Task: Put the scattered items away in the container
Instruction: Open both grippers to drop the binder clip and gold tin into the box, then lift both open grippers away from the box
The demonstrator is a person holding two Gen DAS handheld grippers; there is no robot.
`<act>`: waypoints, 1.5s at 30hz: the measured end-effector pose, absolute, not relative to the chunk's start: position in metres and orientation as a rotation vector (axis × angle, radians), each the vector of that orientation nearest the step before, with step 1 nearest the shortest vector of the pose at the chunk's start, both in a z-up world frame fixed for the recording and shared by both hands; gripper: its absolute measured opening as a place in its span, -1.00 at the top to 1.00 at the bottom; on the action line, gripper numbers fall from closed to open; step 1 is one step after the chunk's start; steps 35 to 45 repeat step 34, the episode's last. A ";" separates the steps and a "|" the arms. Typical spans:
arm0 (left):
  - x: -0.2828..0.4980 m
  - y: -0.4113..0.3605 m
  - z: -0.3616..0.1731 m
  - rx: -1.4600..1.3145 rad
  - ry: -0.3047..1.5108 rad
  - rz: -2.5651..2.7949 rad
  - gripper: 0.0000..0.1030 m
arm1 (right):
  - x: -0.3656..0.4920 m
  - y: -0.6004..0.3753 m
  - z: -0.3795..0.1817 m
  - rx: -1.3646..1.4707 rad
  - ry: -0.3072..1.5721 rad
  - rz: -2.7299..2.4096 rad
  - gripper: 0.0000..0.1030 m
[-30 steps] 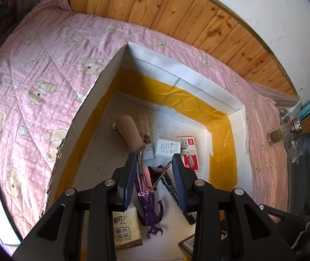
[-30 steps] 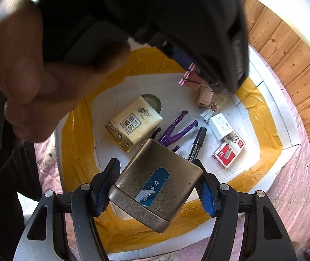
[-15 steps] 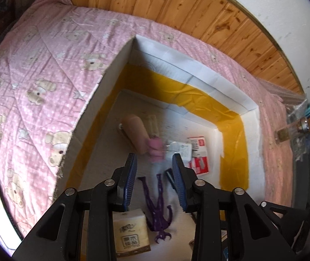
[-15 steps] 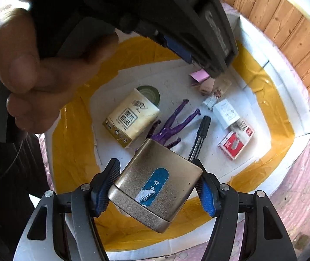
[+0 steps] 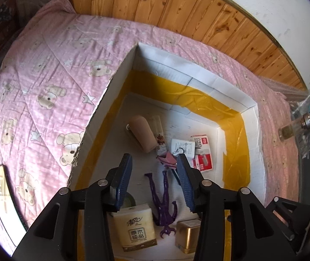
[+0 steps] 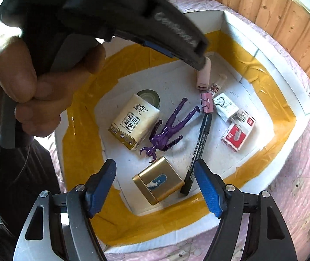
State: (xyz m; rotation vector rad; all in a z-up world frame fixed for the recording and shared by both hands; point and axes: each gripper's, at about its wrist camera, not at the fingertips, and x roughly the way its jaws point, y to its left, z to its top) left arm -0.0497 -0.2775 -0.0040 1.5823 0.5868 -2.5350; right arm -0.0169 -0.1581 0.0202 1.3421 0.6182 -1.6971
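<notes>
A: The left hand-held gripper [image 5: 155,182] hung over the open box [image 5: 250,108], pointing down into it. Its jaws were opening, with nothing gripped between them.

B: And the right hand-held gripper [image 6: 155,189]?

A: Also over the box, jaws opening and nearly at their widest. The gold tin [image 6: 158,182] lay flat on the box floor below them, free of both pads.

B: Where did the box sit?

A: On a bed, on a pink quilt [image 5: 46,82] printed with bears. The box walls were white, with yellow tape low on the inside.

B: What else lay inside?

A: A pack of tissues [image 6: 133,124] leaned on a green roll of tape [image 6: 149,96]. A purple figure [image 6: 168,128] lay just beside the tissues, its claws near the tin. A black marker [image 6: 198,150] ran alongside the tin, its lower end just beside it. At the marker's upper end sat a pink binder clip [image 6: 207,105], then a white charger block [image 6: 225,107] and a red and white box of staples [image 6: 237,130]. A pink cylinder [image 5: 142,136] lay further back.

B: Anything outside the box?

A: A mirror [image 5: 0,189] lay on the quilt, well apart from it. A person's hand [image 6: 24,91] clasped the left gripper's handle.
</notes>
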 end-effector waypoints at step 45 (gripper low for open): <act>0.044 -0.209 0.051 1.292 0.318 -2.712 -0.41 | 0.030 -0.106 0.057 1.222 0.726 -1.785 -0.49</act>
